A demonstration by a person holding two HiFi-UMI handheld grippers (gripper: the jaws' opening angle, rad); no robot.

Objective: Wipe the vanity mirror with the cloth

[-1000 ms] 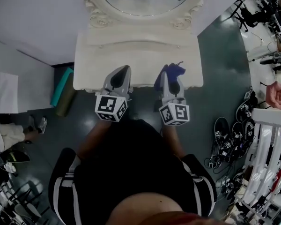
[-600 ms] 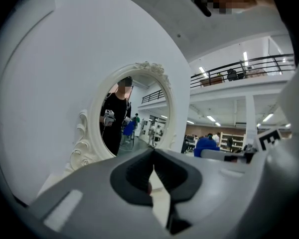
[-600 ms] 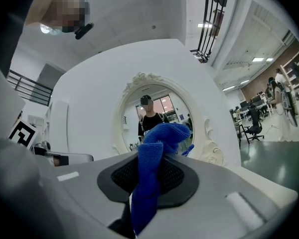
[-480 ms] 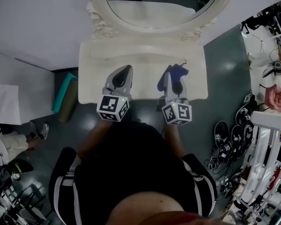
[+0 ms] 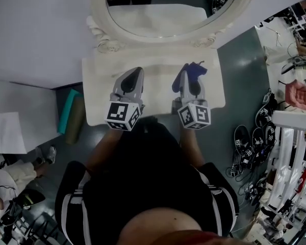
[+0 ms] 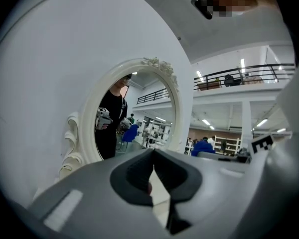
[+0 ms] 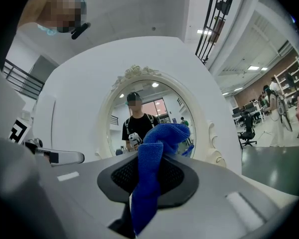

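Holding a blue cloth in front of the round mirror.
Left gripper [image 5: 136, 71], marked with black-and-white squares, has its jaws pressed together on nothing. Right gripper [image 5: 186, 69] pinches the soft, fuzzy blue cloth [image 7: 150, 183], which sticks up in a bunched fold. Both hang over the cream table [image 5: 99, 80], just in front of the oval vanity mirror [image 5: 158, 11] with its curly carved frame [image 5: 99, 40].

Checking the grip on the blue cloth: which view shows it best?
The right gripper view: the blue cloth fills its centre, clamped in the right gripper. The head view shows only its bunched end. The left gripper view, at most a small blue patch.
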